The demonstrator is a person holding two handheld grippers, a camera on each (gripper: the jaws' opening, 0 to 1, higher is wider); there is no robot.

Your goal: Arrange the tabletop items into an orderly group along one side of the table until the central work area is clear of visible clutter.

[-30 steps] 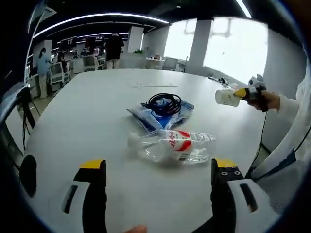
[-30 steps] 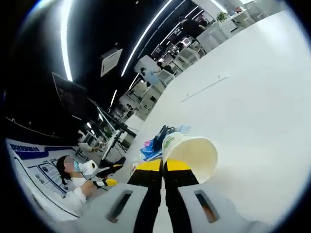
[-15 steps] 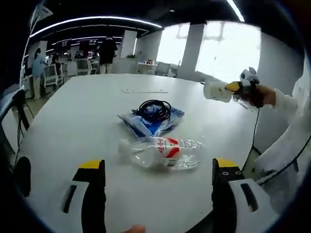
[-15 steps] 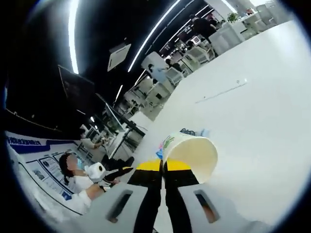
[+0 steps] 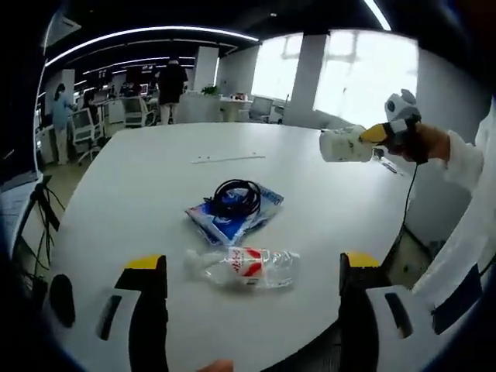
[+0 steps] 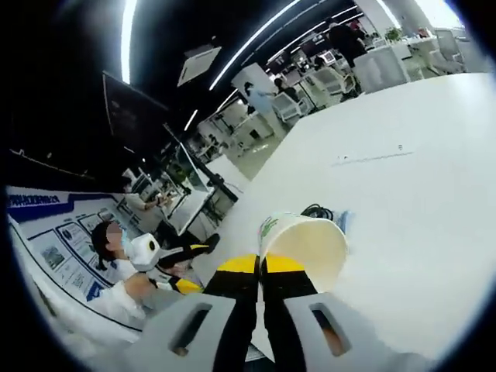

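Cup [image 6: 306,244] is pinched by its rim in the right tongs [image 6: 262,267], carried in the air above the desk [image 5: 155,178]; it also shows in the left gripper view at the far right. Left tongs [image 5: 252,267] hang spread and empty near the desk's edge. Bottle [image 5: 246,266] lies on its side mid-desk, just beside a blue pouch [image 5: 232,217] with a coiled cable [image 5: 236,197] on top. The step looks like relocating the cup; next it likely needs setting down upright along one side.
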